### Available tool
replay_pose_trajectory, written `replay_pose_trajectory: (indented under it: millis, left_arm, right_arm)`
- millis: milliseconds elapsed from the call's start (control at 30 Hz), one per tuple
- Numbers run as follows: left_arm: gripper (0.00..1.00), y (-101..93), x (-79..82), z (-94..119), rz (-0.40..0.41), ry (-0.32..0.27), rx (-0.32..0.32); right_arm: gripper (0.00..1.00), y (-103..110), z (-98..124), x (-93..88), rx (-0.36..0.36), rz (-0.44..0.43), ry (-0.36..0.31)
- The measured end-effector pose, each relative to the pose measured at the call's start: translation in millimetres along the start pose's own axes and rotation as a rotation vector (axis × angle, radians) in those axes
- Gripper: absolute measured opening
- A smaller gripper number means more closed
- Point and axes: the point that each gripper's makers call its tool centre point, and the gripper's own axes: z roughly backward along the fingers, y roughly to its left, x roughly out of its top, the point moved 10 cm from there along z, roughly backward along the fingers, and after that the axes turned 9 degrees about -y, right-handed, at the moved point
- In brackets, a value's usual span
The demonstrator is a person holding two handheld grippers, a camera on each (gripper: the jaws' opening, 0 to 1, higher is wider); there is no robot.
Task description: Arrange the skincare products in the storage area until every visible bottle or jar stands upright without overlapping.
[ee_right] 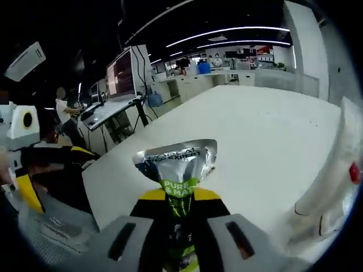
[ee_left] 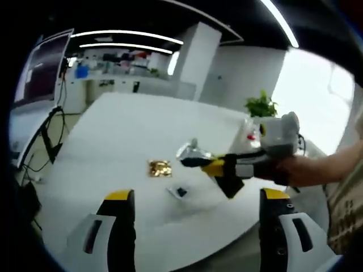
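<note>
right gripper (ee_right: pixel 180 207) clamped on a silver l'oréal tube (ee_right: pixel 177 164), held above the white table (ee_right: pixel 266 130); left gripper (ee_left: pixel 195 212) wide open, empty, over the table near a gold sachet (ee_left: pixel 160 168) and small dark packet (ee_left: pixel 180 192)

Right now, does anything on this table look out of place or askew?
Yes. A gold packet and a small dark item lie flat and loose on the white table, not upright. The right gripper holds a silver tube off the surface.
</note>
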Motion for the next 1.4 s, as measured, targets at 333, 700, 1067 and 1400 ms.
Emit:
replay_pose_trajectory:
  millis: [333, 700, 1067, 1400]
  left_arm:
    - [0.86, -16.4, 15.7, -11, 0.041, -0.025, -0.079]
    - [0.71, -28.3, 22.8, -14, 0.111, -0.041, -0.141]
    - [0.47, -43.9, 24.1, -10, 0.179, -0.041, -0.198]
    - [0.20, -48.4, 30.5, -6, 0.233, -0.078, -0.198]
  right_arm:
    - [0.13, 29, 30, 14.8, 0.092, 0.071, -0.090]
    - [0.13, 47, 64, 20.9, 0.125, 0.107, -0.159]
    - [0.13, 56, 78, 24.0, 0.124, 0.085, -0.215]
    - [0.14, 66, 85, 20.7, 0.144, 0.126, -0.227]
